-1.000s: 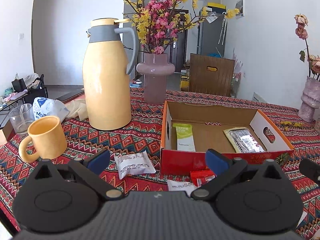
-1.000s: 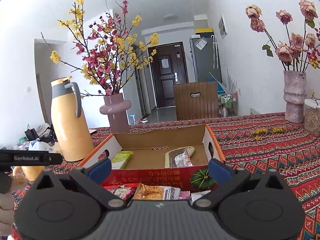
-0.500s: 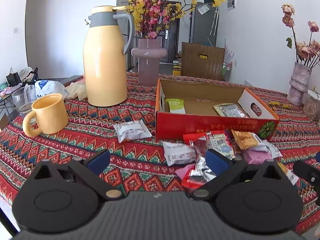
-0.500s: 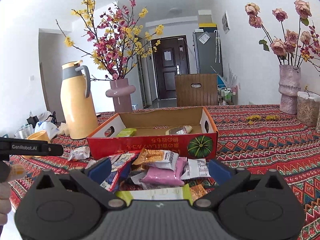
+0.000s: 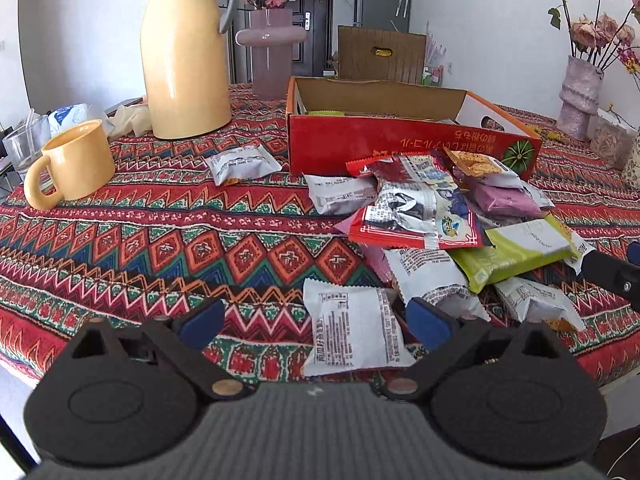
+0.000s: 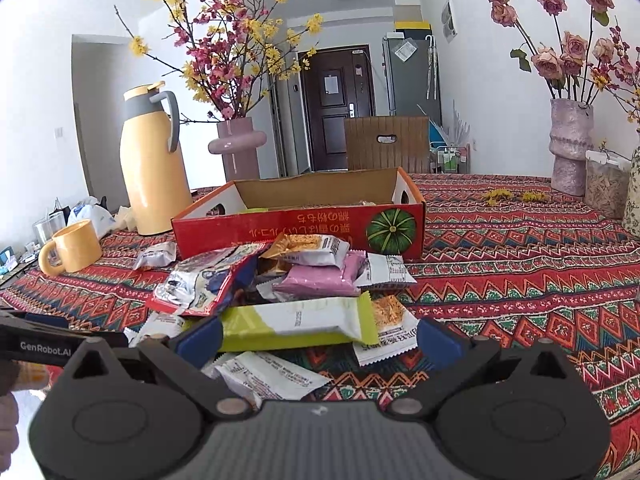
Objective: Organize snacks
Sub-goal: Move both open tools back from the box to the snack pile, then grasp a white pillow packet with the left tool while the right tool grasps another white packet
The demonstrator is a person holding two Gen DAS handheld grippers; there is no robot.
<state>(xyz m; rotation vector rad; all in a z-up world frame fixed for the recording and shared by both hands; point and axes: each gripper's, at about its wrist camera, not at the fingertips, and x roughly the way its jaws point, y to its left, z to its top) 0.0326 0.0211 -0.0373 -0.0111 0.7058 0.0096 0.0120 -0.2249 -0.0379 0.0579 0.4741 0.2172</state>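
Left tool (image 5: 314, 322): jaws spread wide, nothing held; poised at the near edge of the desk (image 5: 140, 240), over a white snack packet (image 5: 354, 330) that lies flat between its fingertips.

Right tool (image 6: 318, 338): jaws likewise spread, empty; a lime-green bar wrapper (image 6: 296, 322) lies crosswise just ahead of its fingertips, on top of the pile.

Snack pile (image 5: 444, 232): loose packets heaped near the front edge of the desk, directly before the box. Includes a red-edged foil bag (image 5: 416, 210), a pink packet (image 6: 320, 276), an orange-printed packet (image 6: 306, 246) and several white sachets. One white sachet (image 5: 242, 162) lies apart, toward the left edge.

Cardboard box (image 6: 300, 226): red front wall, open top, mid-desk behind the pile. A green item shows just over its rim; the rest of its contents are hidden from these angles.

Other items: yellow mug (image 5: 76, 160) and yellow thermos (image 5: 186, 52) toward the far left; pink vase with blossoms (image 6: 238, 148) behind the box.

Step in hand, by judgement: selecting a packet to pick; most of the sorting remains. Next move calls for lowering one tool onto a single packet, closing on its edge without catching its neighbours, then carrying it over the box wall.
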